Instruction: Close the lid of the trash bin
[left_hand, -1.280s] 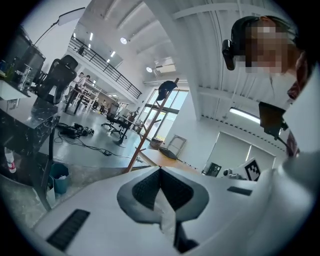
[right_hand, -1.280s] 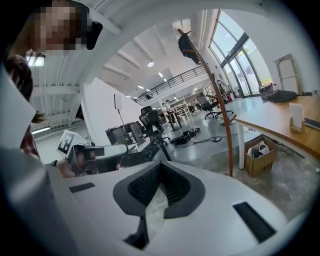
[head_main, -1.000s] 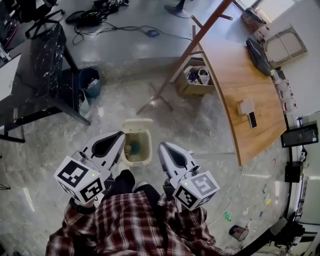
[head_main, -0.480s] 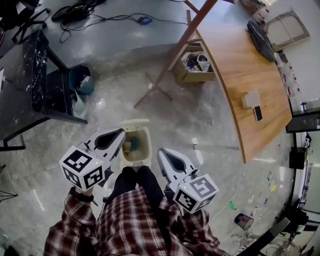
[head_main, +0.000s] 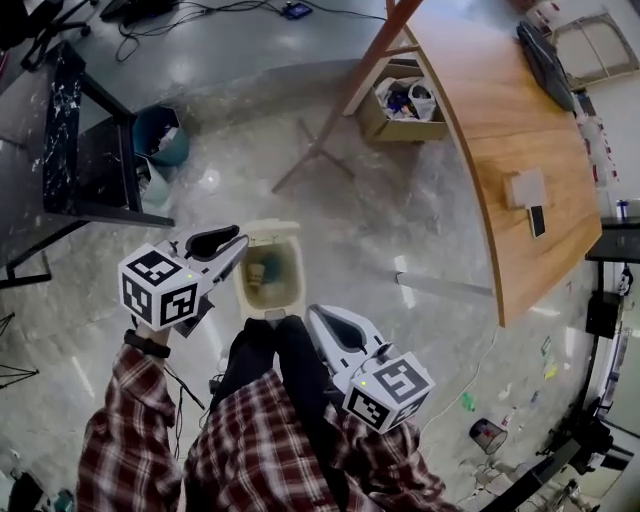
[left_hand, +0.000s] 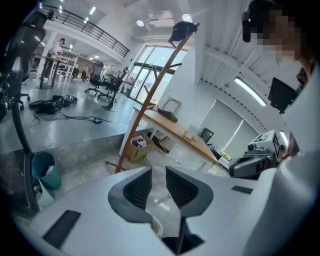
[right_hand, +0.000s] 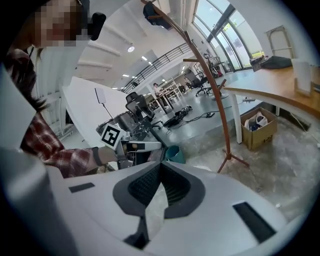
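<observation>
Our left gripper (head_main: 238, 243) has just been opening its jaws, now apart on nothing, our right gripper (head_main: 316, 318) is pinched together, and between them the trash bin (head_main: 268, 290) stands on the floor, mouth uncovered and facing up, long axis running away from us.

Two white handheld grippers: left gripper (head_main: 240, 240), right gripper (head_main: 315, 318). One cream plastic trash bin (head_main: 243, 282). One round teal bin (head_main: 150, 150). One brown cardboard box (head_main: 376, 126). One curved wooden table (head_main: 490, 150).
</observation>
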